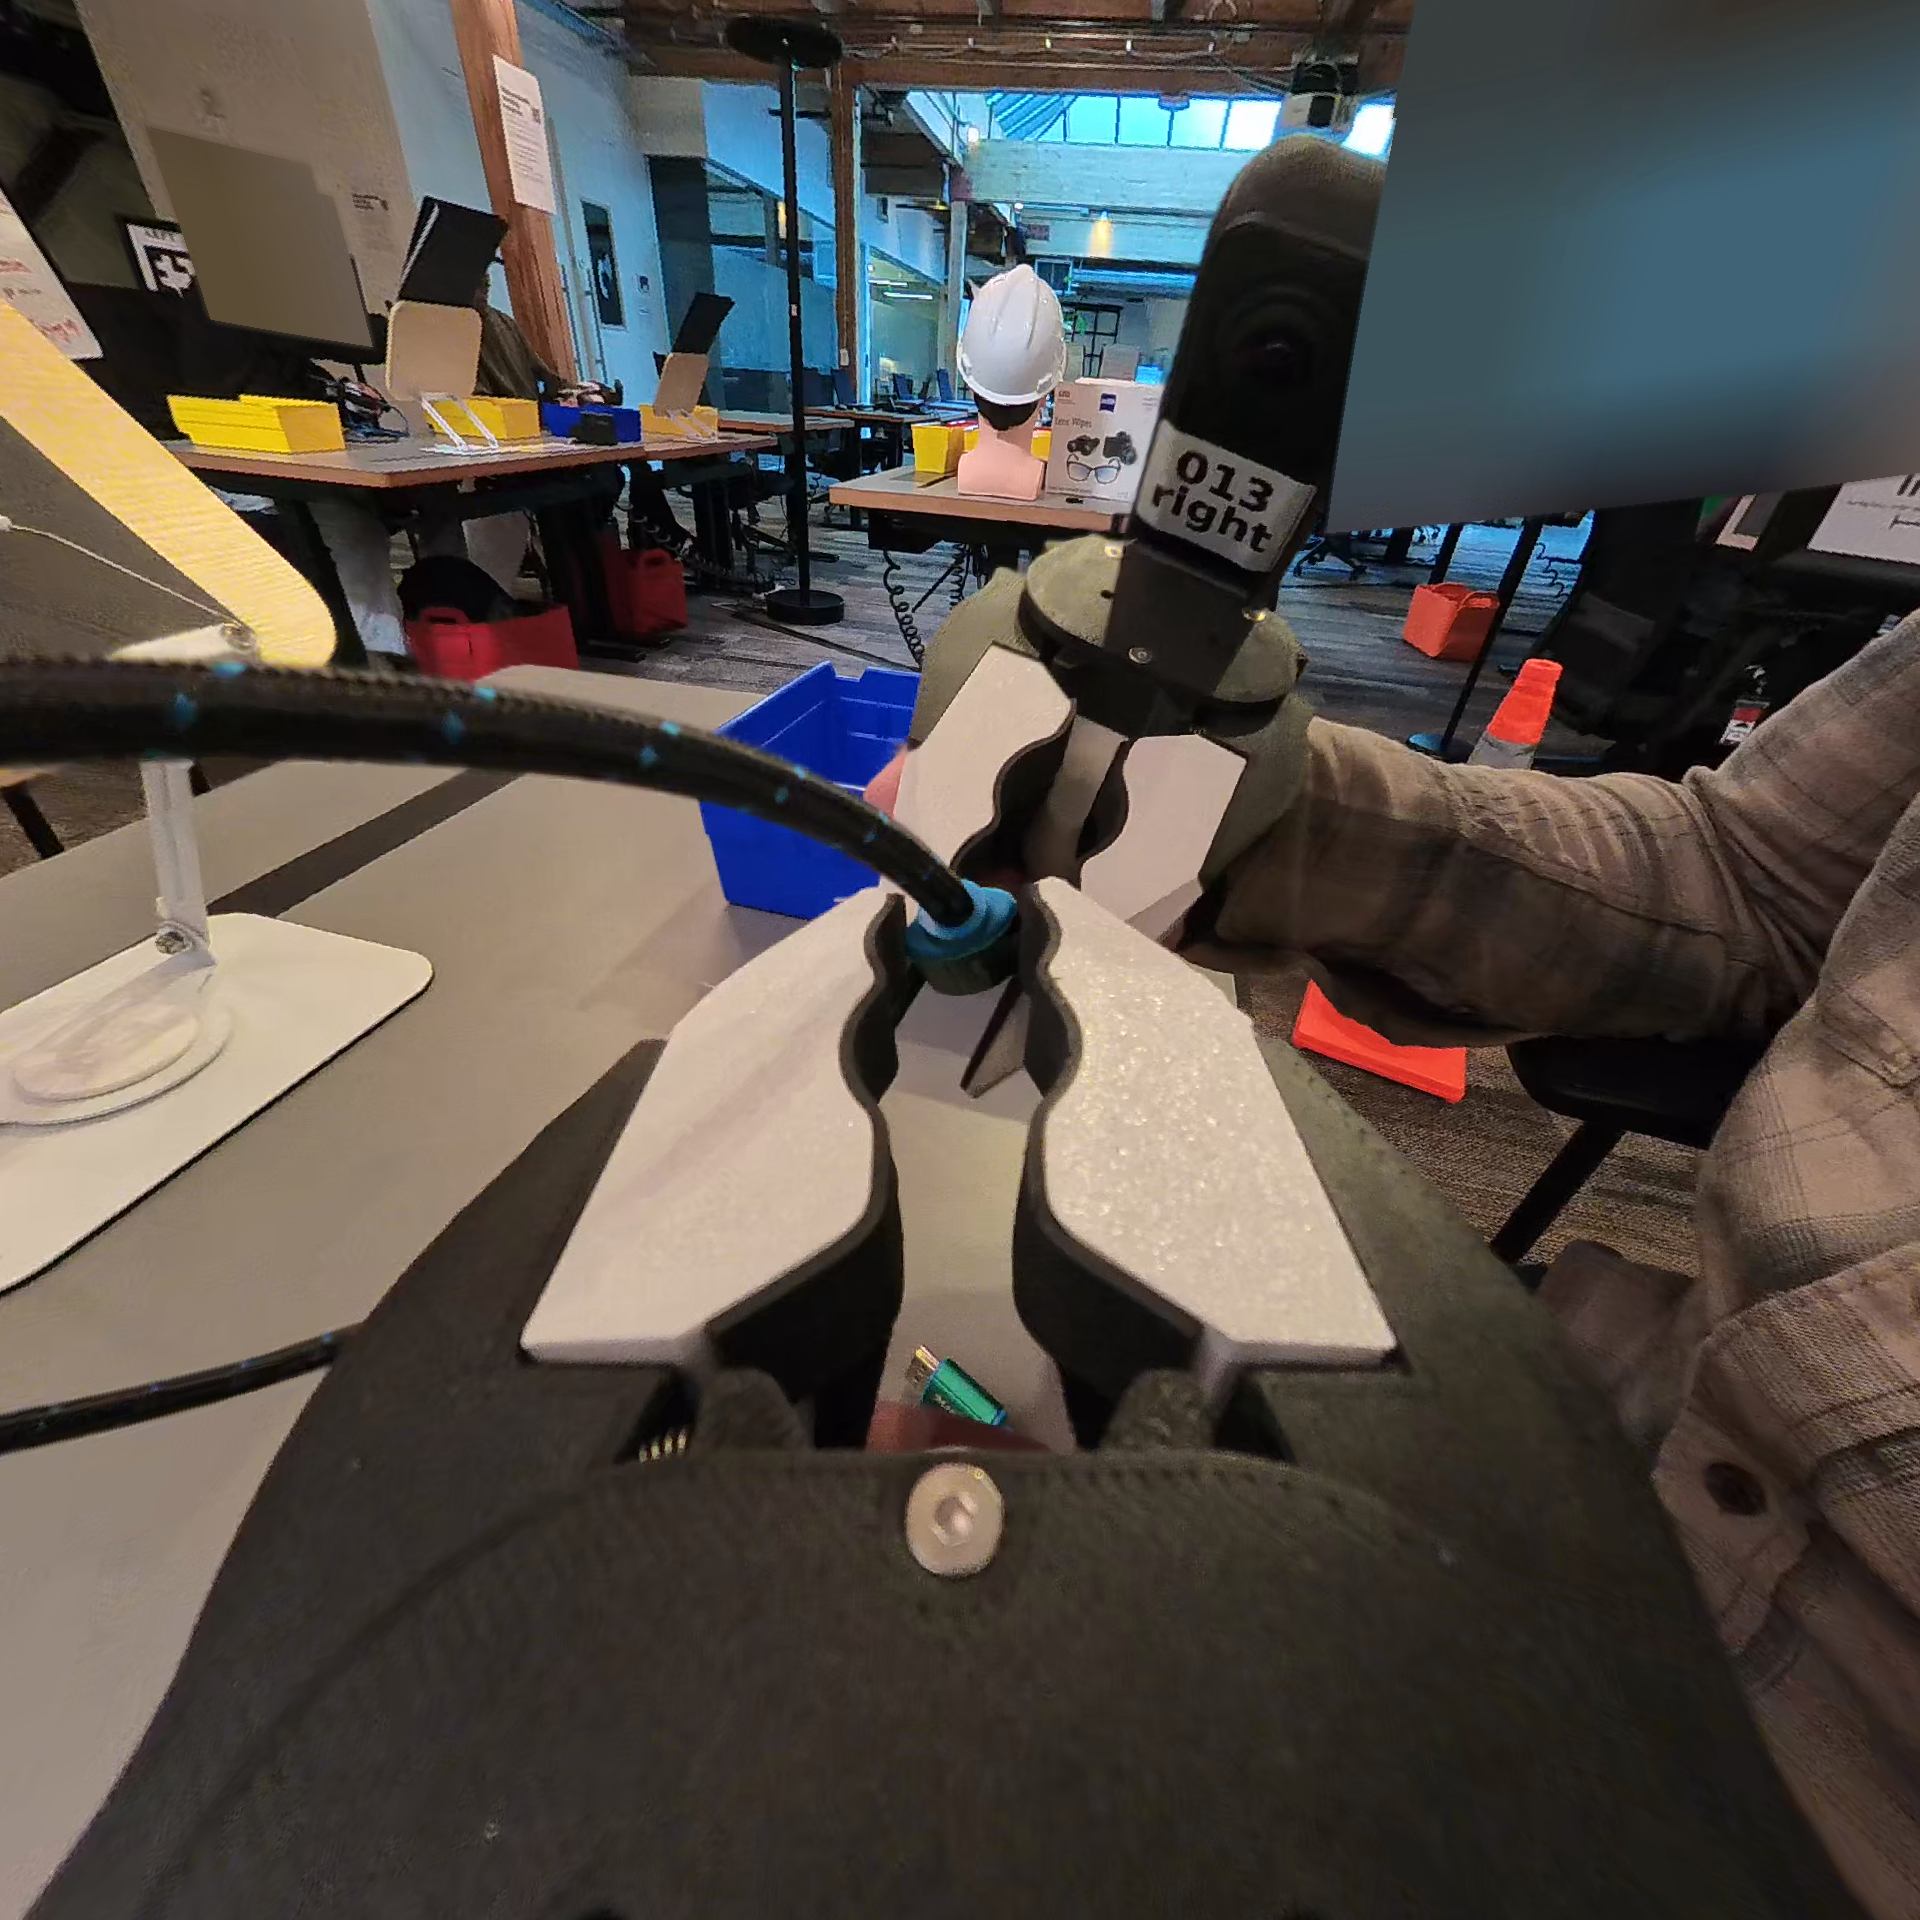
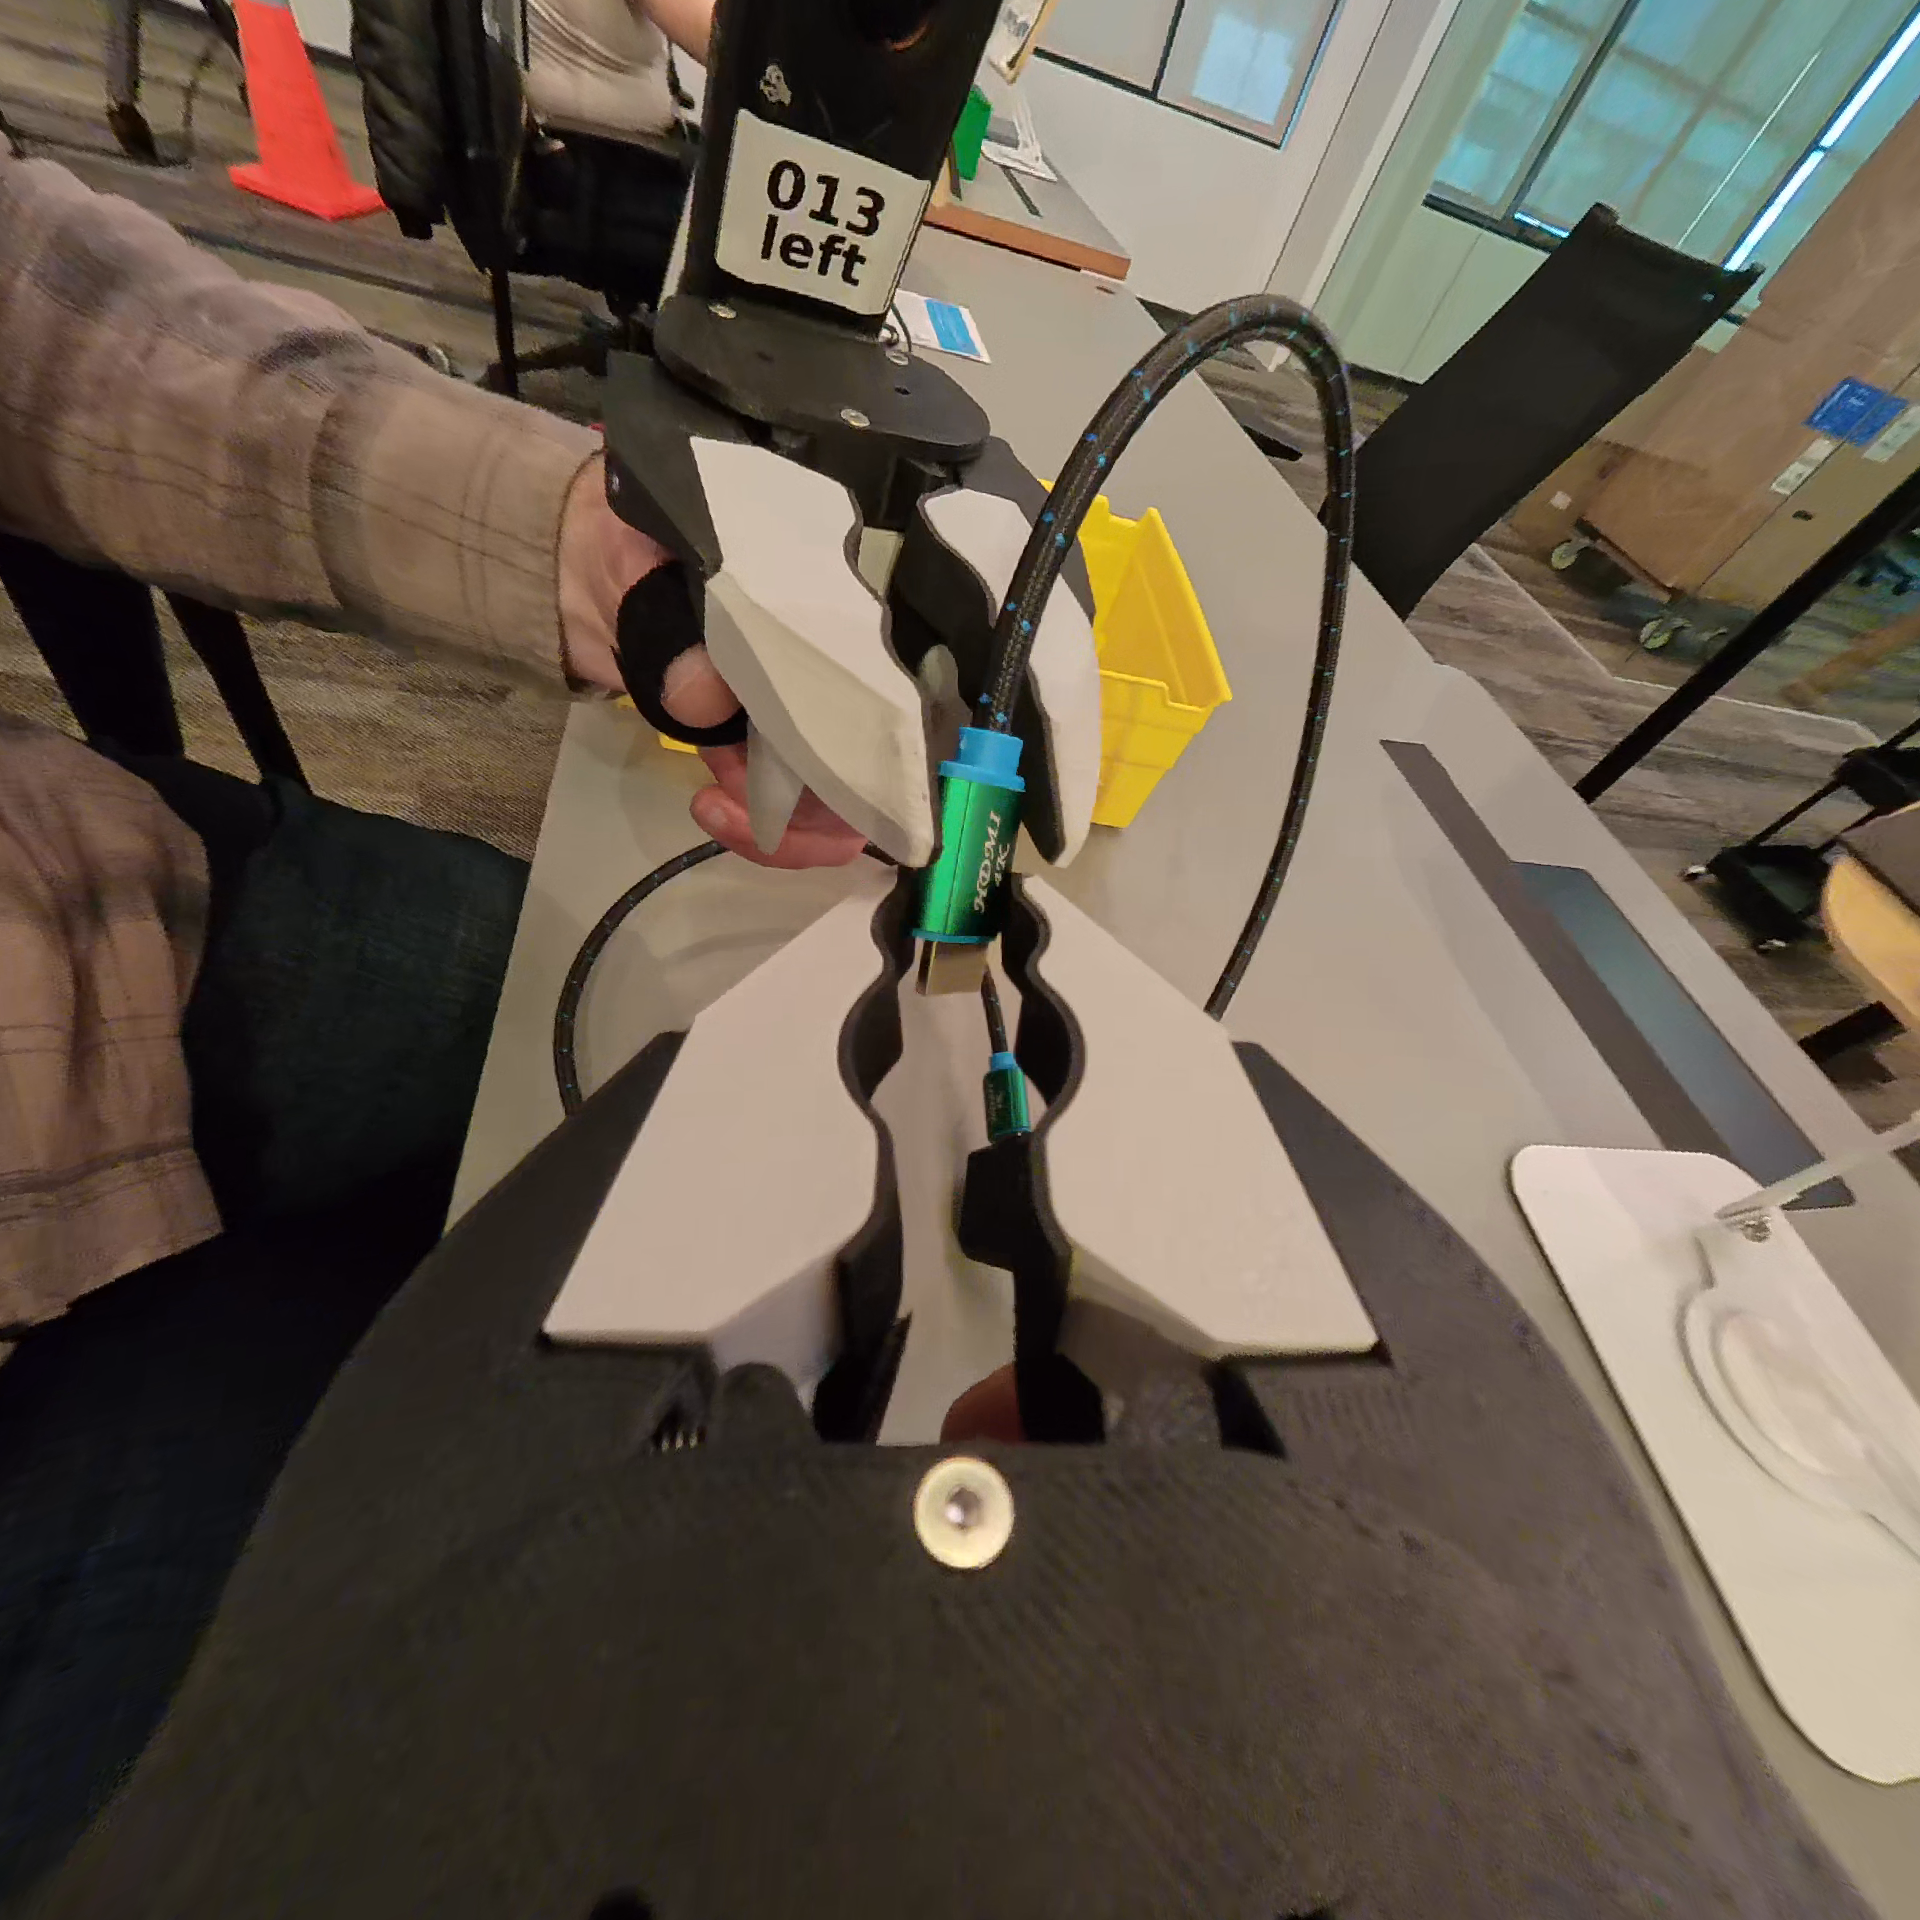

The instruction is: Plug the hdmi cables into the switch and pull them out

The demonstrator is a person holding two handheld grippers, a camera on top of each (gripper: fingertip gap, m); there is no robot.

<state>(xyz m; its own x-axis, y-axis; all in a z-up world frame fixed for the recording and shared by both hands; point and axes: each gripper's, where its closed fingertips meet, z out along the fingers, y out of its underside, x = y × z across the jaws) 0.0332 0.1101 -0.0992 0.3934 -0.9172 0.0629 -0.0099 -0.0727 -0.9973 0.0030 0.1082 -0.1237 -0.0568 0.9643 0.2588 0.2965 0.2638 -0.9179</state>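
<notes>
My left gripper is shut on a green HDMI plug with a blue collar. Its black braided cable arches away to the left. In the right wrist view the left gripper comes down from above, holding the plug upright, its bare metal end between my right gripper's fingertips. The right fingers stand a little apart. Below them a second green plug sits in a black switch beside one finger. I cannot tell whether the switch is gripped. The right gripper faces the left one.
A grey table lies under both grippers. A blue bin stands behind the right gripper, and a yellow bin behind the left. A white stand base sits at the left. Another green plug shows low between the left fingers. My two grippers' fingertips are within a few centimetres of each other.
</notes>
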